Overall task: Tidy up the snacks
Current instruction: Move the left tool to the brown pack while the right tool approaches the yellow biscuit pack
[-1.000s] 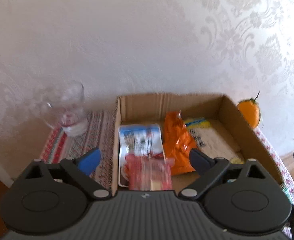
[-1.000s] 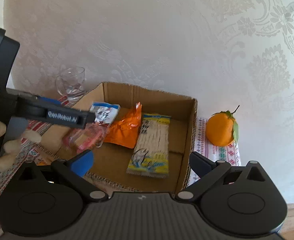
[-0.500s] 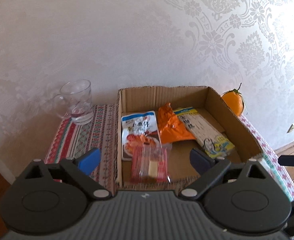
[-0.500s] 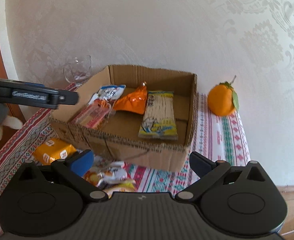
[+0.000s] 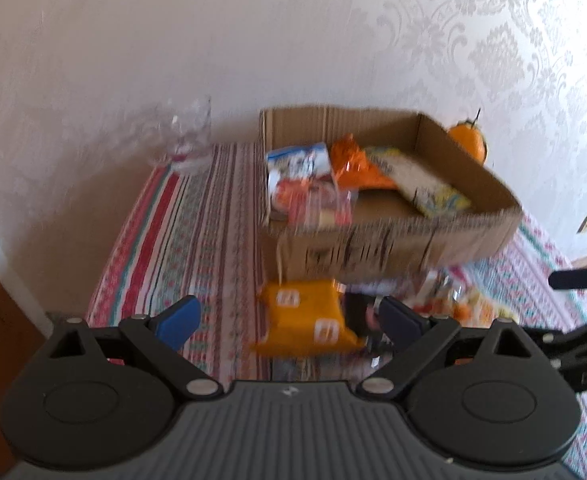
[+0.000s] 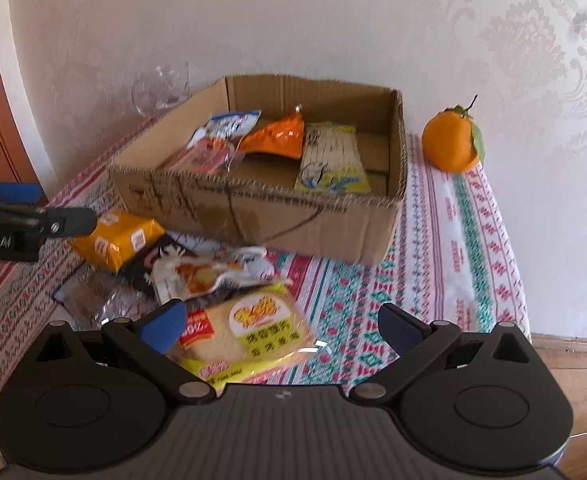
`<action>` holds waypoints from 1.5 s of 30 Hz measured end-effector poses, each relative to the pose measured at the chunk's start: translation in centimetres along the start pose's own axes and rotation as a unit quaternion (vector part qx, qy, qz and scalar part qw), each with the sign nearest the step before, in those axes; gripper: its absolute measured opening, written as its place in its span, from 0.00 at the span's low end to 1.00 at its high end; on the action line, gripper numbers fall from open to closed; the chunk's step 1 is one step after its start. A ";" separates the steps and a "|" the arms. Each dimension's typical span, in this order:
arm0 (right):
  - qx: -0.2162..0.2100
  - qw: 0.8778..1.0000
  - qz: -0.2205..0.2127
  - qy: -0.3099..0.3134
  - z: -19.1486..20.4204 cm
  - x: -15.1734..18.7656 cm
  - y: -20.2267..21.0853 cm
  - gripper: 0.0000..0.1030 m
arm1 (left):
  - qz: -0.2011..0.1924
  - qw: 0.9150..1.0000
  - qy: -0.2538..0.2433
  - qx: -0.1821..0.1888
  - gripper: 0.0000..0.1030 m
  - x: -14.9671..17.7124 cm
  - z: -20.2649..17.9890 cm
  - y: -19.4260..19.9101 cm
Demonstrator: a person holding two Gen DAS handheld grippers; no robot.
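Meanwhile, both grippers, left gripper (image 5: 289,322) and right gripper (image 6: 281,326), are held apart and empty; the orange packet (image 5: 307,320), lying outside the cardboard box (image 5: 393,246), is framed at twelve o'clock by the left, lengthwise toward one o'clock.

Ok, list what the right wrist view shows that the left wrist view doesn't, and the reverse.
Only the right wrist view: the yellow bread packet in front of its open tool, sharp and whole. Only the left wrist view: nothing distinct; it is blurred. Both: cardboard box holding snacks, orange-yellow packet, glass, orange.
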State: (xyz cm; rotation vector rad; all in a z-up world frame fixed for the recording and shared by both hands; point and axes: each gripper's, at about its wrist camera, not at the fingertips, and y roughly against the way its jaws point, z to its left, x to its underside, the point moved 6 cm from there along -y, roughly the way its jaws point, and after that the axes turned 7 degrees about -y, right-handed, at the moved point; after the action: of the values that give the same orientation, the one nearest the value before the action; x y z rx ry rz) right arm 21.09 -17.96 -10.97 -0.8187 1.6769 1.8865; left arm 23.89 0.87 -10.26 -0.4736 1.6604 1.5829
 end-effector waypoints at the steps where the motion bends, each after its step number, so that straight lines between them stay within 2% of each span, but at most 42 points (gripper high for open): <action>1: 0.000 1.000 0.002 0.003 0.2 0.1 -0.1 1.00 | 0.004 1.000 0.001 0.001 0.93 0.4 0.1 0.0; 7: -0.008 1.000 0.011 0.025 1.7 0.4 -0.9 1.00 | 0.005 1.000 -0.004 0.014 0.93 1.8 0.1 0.6; 12: -0.006 1.000 0.023 0.016 2.0 0.2 -2.2 1.00 | -0.001 1.000 -0.003 0.022 0.93 2.1 -0.1 1.1; 23: 0.023 0.999 0.031 0.028 2.2 0.0 -4.0 1.00 | 0.008 0.999 -0.013 0.034 0.93 2.6 -1.2 1.4; 32: 0.038 0.999 0.017 0.030 -0.9 2.2 -1.4 1.00 | 0.020 0.998 -0.037 0.038 0.93 3.6 -5.1 2.4; 37: 0.026 1.000 -0.003 0.017 -2.4 2.6 0.3 1.00 | 0.030 0.997 -0.047 0.043 0.93 4.8 -7.8 2.9; 45: 0.006 1.000 -0.009 0.024 -4.2 3.0 2.3 1.00 | 0.035 0.991 -0.105 0.074 0.90 6.2 -12.1 1.9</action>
State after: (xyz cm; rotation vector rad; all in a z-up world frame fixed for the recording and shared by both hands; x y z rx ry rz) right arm 17.88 -22.53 -11.75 -0.8779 1.7022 1.8582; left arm 15.27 -8.94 -14.51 -0.1672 1.6318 1.4895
